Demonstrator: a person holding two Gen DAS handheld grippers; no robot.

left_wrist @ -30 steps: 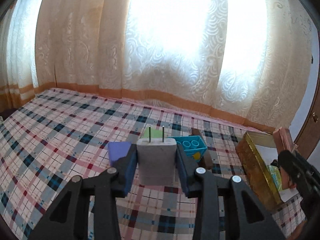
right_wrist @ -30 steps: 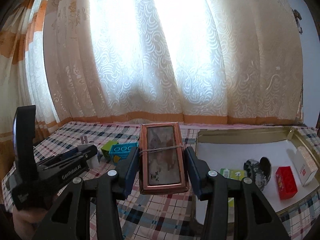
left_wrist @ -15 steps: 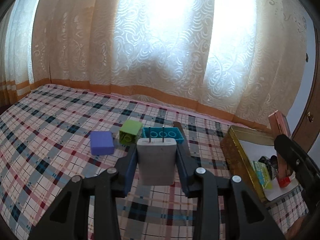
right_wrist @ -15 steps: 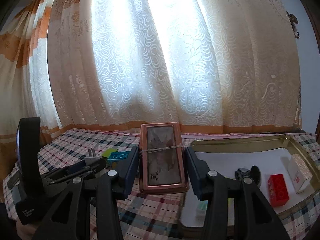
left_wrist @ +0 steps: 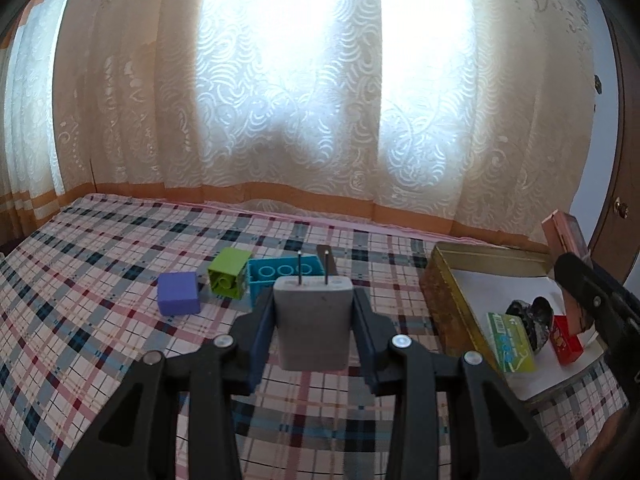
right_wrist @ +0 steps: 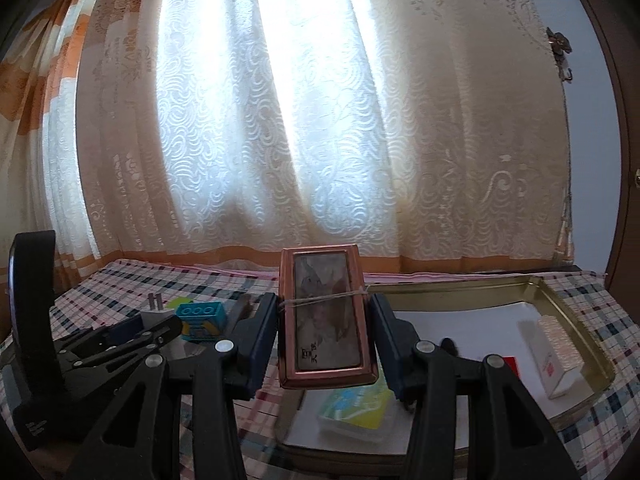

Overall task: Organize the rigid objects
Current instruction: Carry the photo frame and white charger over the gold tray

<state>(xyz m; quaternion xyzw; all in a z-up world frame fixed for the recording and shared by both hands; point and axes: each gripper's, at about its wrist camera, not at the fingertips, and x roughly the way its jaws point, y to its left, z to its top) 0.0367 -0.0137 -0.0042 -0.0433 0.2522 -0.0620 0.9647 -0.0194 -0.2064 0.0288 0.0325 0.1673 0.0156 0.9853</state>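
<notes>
My left gripper is shut on a grey plug adapter, prongs up, held above the plaid cloth. My right gripper is shut on a copper-framed box bound by a rubber band, held over the left end of the gold tin tray. That tray lies right of the adapter in the left wrist view. It holds a green card pack, a red block, a dark round object and a white box. On the cloth lie a purple block, a green brick and a blue brick.
Patterned curtains hang just behind the bed, backlit by a window. A brown door stands at the right. A thin dark strip lies behind the blue brick. The left gripper's body fills the lower left of the right wrist view.
Both grippers moved right toward the tray with their loads still held. In the left wrist view the blocks and tray slid left; in the right wrist view the tray came under the framed box.
</notes>
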